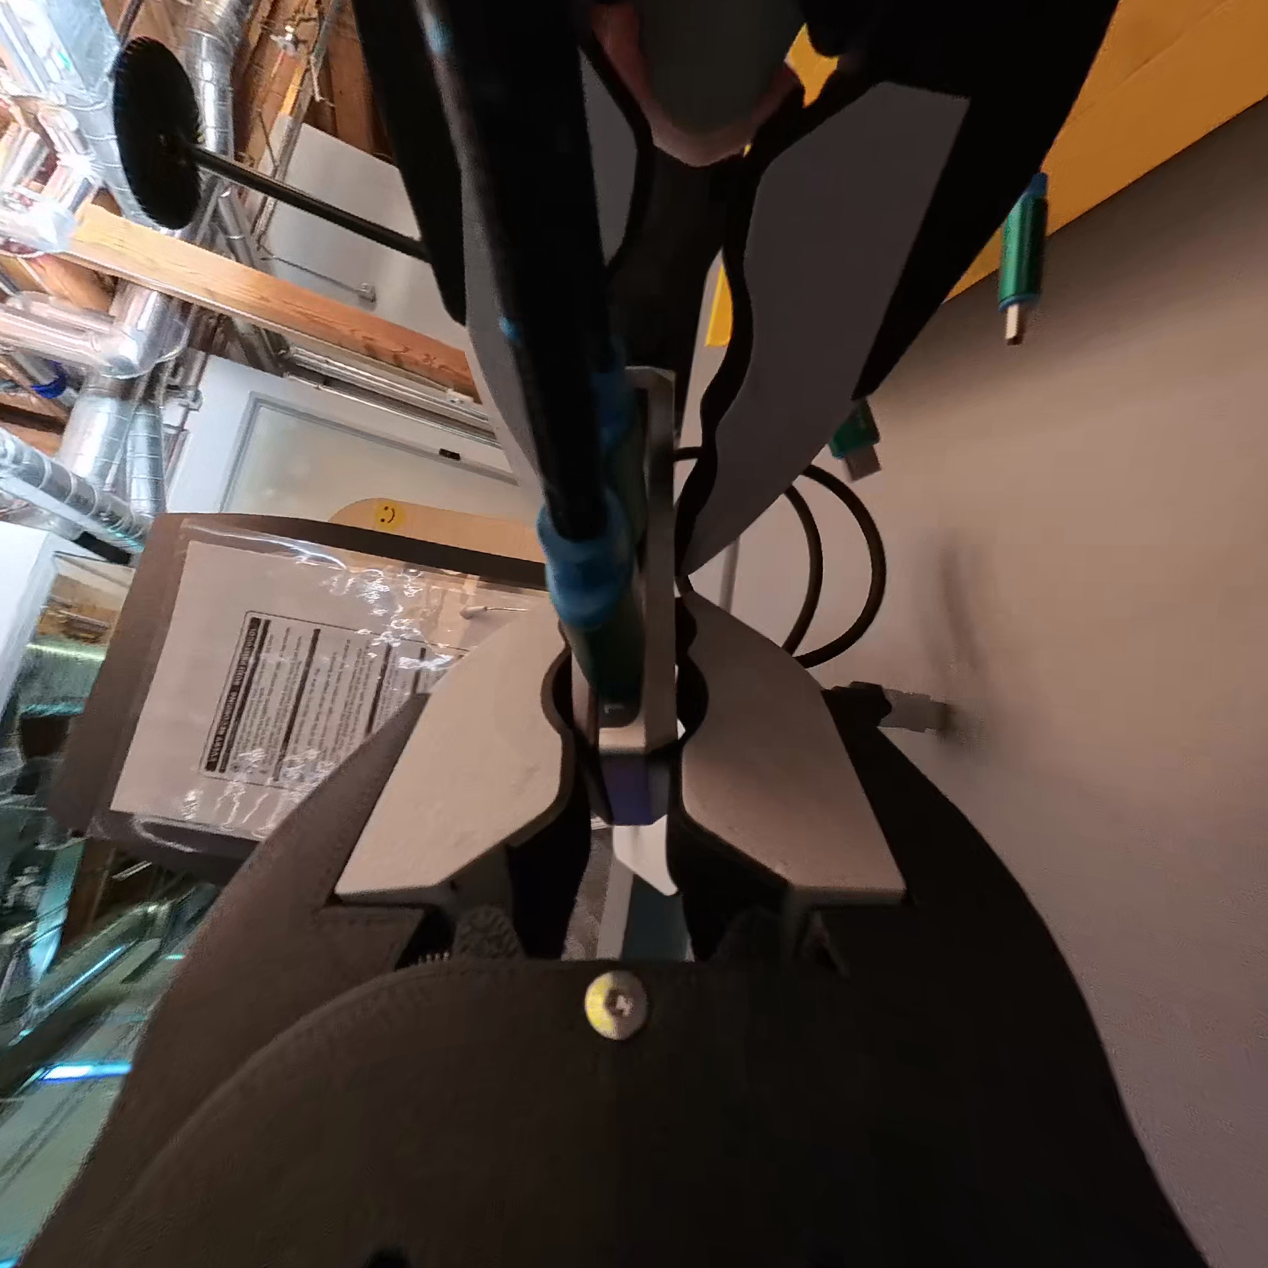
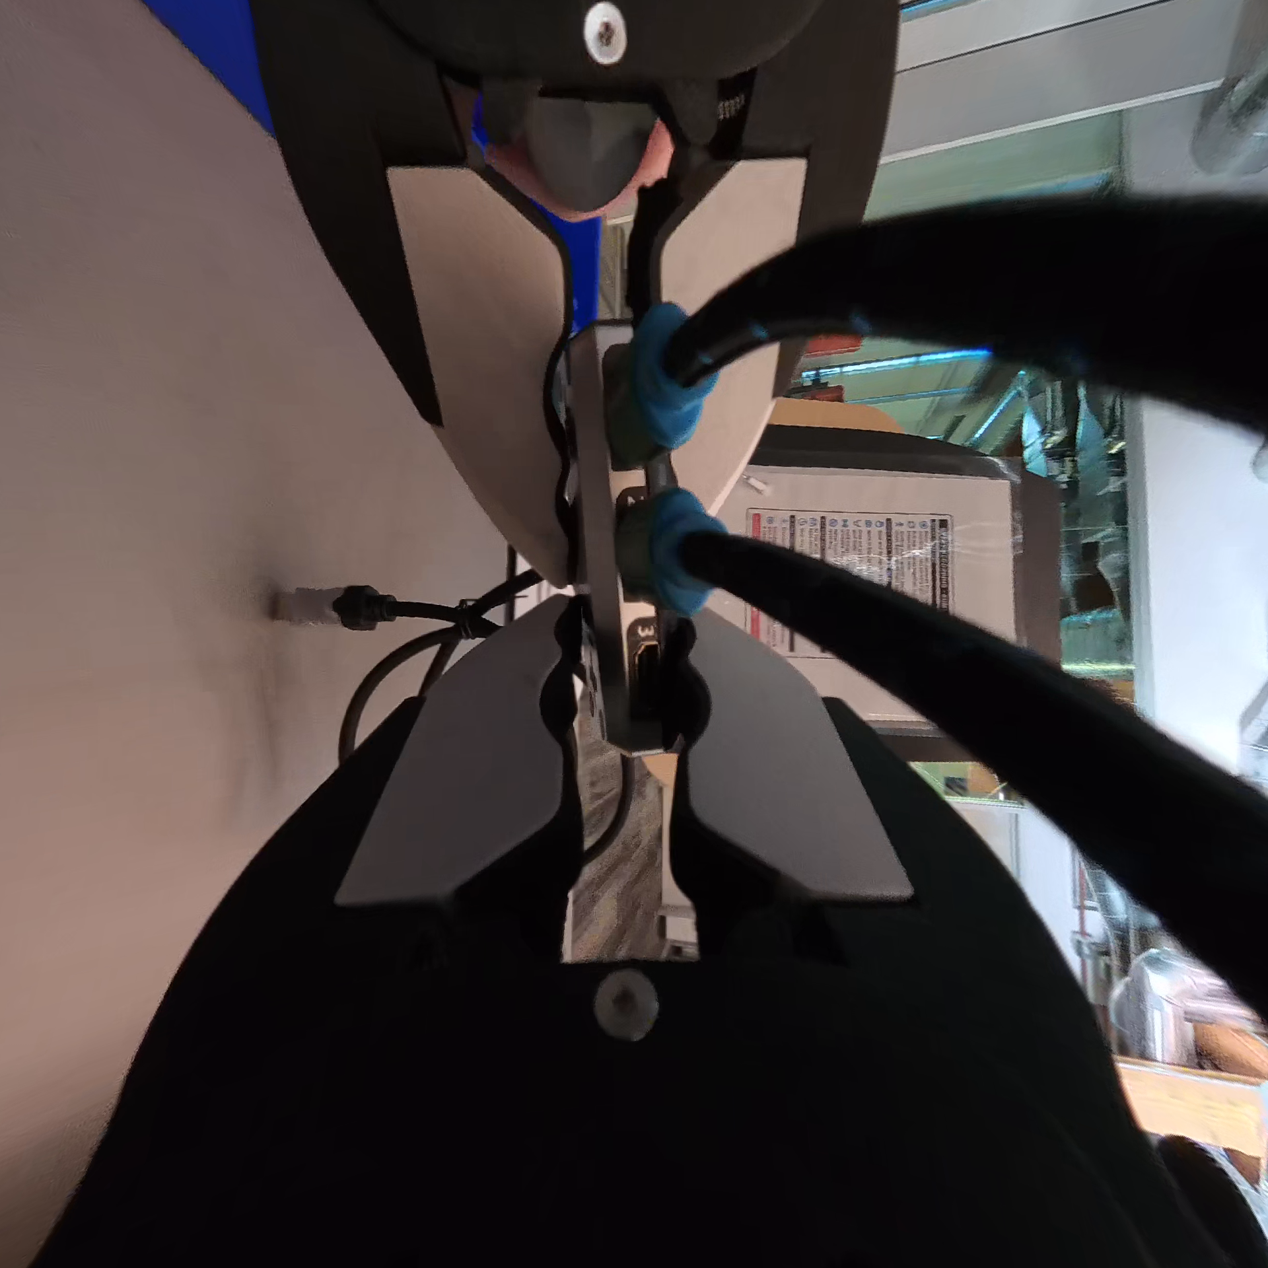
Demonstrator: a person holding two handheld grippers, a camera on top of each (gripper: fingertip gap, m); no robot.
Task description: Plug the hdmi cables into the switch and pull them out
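Both my claws, left [image 1: 621, 748] and right [image 2: 628, 693], clamp the switch [image 2: 604, 549]. Two cables [image 2: 676, 549] plugged; third port empty, green plugs [image 1: 1022, 254] wait on bench [image 1: 1098, 686].

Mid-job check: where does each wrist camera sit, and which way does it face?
Left wrist view: on the left gripper, looking along its fingers at the flat grey metal switch box edge-on; right gripper faces back.
Right wrist view: on the right gripper, looking at the box's port side with two blue-collared black cables plugged in; left gripper opposite.
Shared: the box, clamped from opposite ends.
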